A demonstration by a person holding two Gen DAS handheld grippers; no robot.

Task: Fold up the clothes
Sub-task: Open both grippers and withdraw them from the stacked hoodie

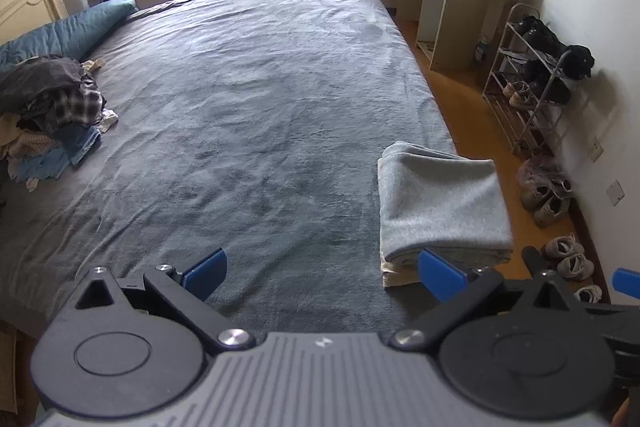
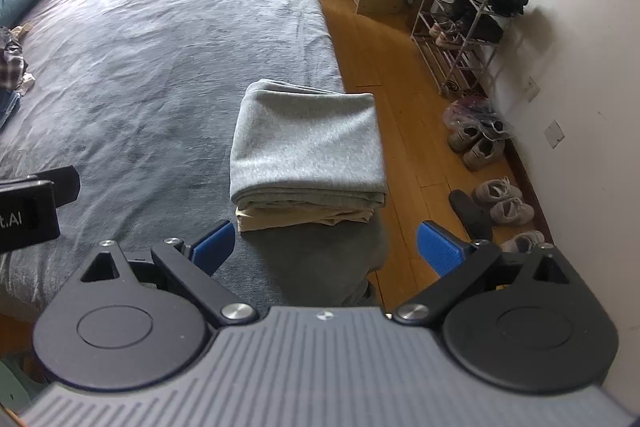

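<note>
Left gripper (image 1: 322, 273): jaws spread wide, blue fingertips (image 1: 206, 273) well apart, nothing between them, touching nothing. It hangs over the near edge of the bed (image 1: 248, 99).

Right gripper (image 2: 326, 245): jaws likewise spread wide and empty, hanging over the bed's near right corner.

Folded grey garment (image 2: 306, 143): lies flat at the bed's right edge, stacked on a folded beige garment (image 2: 300, 219) whose edge shows beneath it. The stack sits just ahead of the right gripper, between the lines of its two fingers, not touching them. From the left gripper it lies to the right.

Pile of unfolded clothes (image 1: 52, 107): on the bed's left side, well apart from both grippers.
</note>
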